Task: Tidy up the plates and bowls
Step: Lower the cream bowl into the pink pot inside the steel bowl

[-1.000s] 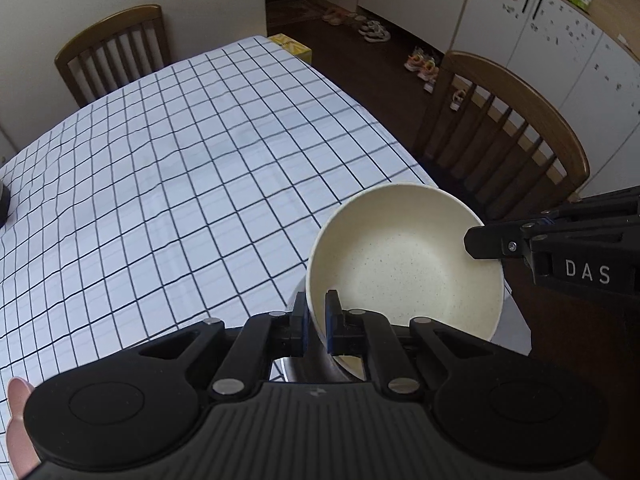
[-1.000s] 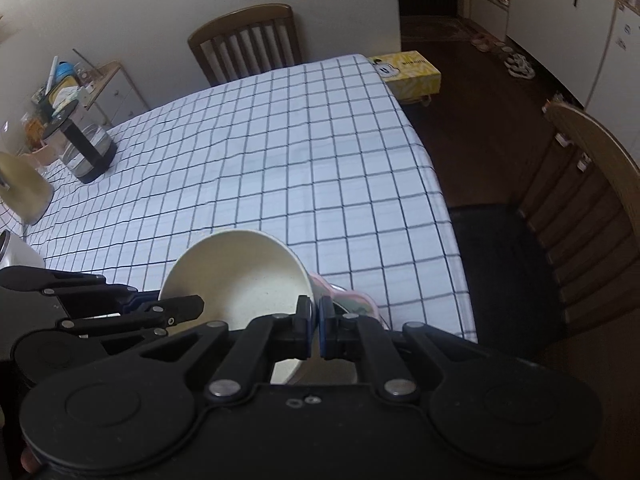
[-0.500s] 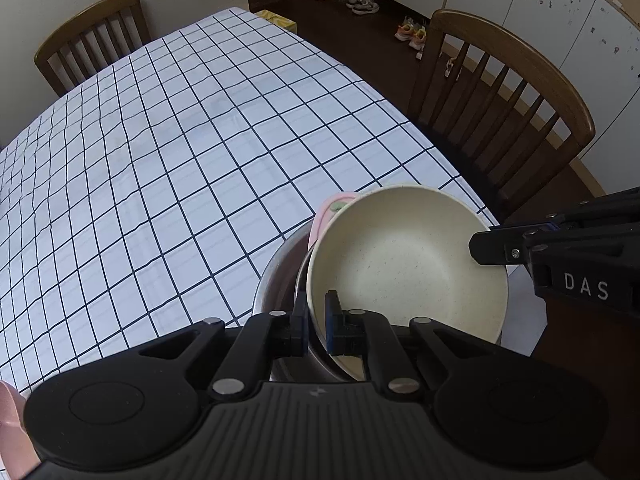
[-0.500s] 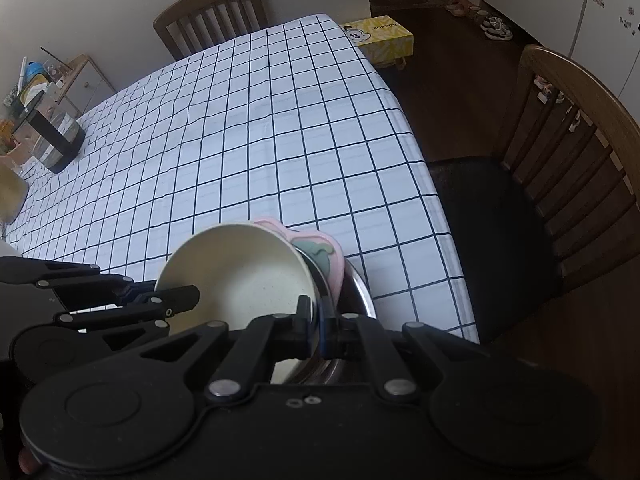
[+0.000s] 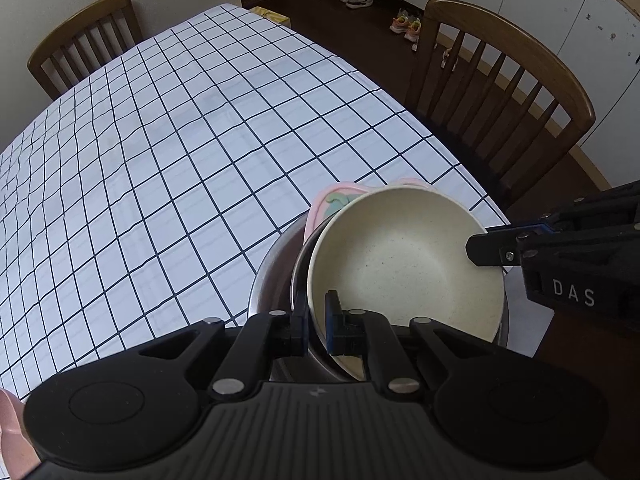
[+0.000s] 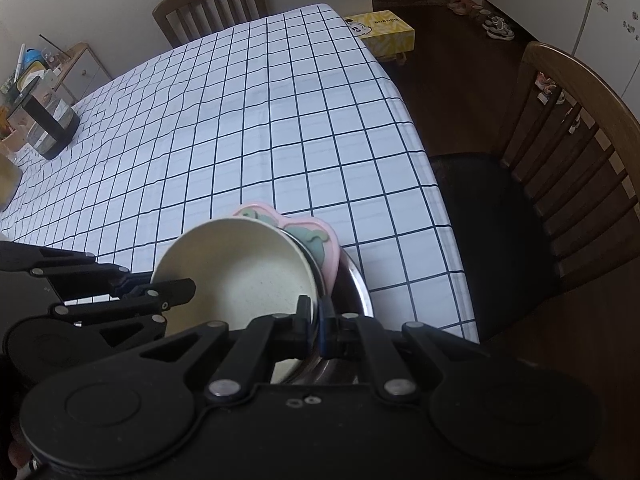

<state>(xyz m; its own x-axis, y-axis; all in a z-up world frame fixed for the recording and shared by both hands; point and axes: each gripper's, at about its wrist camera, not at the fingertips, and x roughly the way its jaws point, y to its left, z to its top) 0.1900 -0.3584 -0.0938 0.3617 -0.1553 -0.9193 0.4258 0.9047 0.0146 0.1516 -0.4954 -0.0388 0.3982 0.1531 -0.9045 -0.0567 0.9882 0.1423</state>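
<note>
Left fingers (image 5: 335, 320) pinch cream bowl (image 5: 404, 256) rim | right fingers (image 6: 304, 316) pinch opposite rim

Our left gripper (image 5: 316, 320) and right gripper (image 6: 318, 320) are matte black plastic, each with two round side discs, ribbed backs, silver screws at the linkage joints and blue strips on the finger pads. Our right gripper's side reads "DAS" in white.
</note>
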